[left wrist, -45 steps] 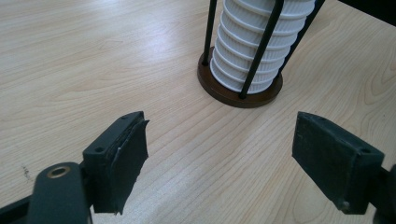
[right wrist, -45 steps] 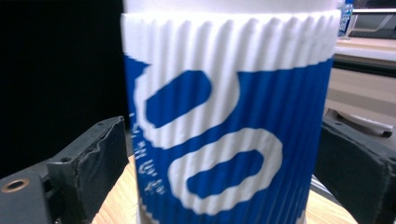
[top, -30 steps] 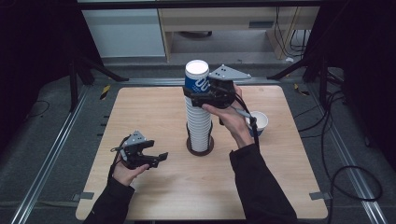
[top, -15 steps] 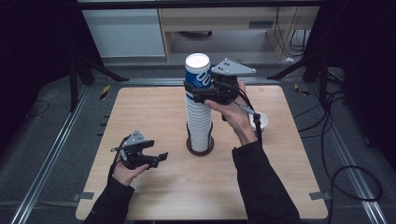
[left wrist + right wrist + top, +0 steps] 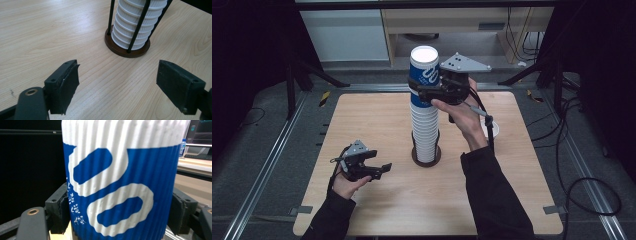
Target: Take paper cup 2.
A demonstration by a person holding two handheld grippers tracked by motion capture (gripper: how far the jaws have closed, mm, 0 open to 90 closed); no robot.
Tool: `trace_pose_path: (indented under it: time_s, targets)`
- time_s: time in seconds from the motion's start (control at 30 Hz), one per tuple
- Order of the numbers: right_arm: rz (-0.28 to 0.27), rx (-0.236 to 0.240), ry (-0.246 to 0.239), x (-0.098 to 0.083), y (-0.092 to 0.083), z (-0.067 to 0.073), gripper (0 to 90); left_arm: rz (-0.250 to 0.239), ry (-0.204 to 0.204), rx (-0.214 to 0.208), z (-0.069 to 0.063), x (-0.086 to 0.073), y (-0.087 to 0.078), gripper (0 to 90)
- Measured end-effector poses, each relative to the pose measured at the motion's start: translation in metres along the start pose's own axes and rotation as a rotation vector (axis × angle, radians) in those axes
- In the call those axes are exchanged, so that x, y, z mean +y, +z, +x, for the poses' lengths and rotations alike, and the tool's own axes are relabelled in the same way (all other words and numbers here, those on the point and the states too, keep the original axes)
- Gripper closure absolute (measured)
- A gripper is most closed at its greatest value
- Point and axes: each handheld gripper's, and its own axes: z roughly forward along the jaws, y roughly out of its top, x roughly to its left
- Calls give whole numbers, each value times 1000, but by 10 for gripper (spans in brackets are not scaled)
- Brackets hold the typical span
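Observation:
A tall stack of white ribbed paper cups [image 5: 424,130] stands in a holder with a round brown base [image 5: 427,159] and thin black rods at the table's middle. On top is a blue-and-white ribbed cup [image 5: 423,70]. My right gripper [image 5: 424,94] is shut on it from the right, its pads pressing both sides of the cup [image 5: 120,185]. My left gripper [image 5: 382,169] rests low at the table's front left, open with nothing between its jaws. It faces the stack [image 5: 137,25] and the base [image 5: 117,47].
A single white cup [image 5: 492,127] stands on the wooden table [image 5: 522,190] to the right, partly behind my right forearm. Metal rails run along both sides of the table, and cables trail on the floor at right.
My right gripper has risen a little with the blue-and-white cup in its grip. The left gripper has stayed put.

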Motion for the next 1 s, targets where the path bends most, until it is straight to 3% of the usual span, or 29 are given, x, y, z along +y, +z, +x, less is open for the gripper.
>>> trace_pose_path:
  time_s: [0.53,0.8,1.0]
  targets:
    - [-56,-14,-27,20,-13,0,216,-2,-1,1,0,0,0,175]
    - [-65,-37,-45,21,-41,-8,216,-5,0,1,0,0,-1,176]
    - [-59,-55,-43,9,-67,-18,216,0,6,0,-1,0,-1,176]
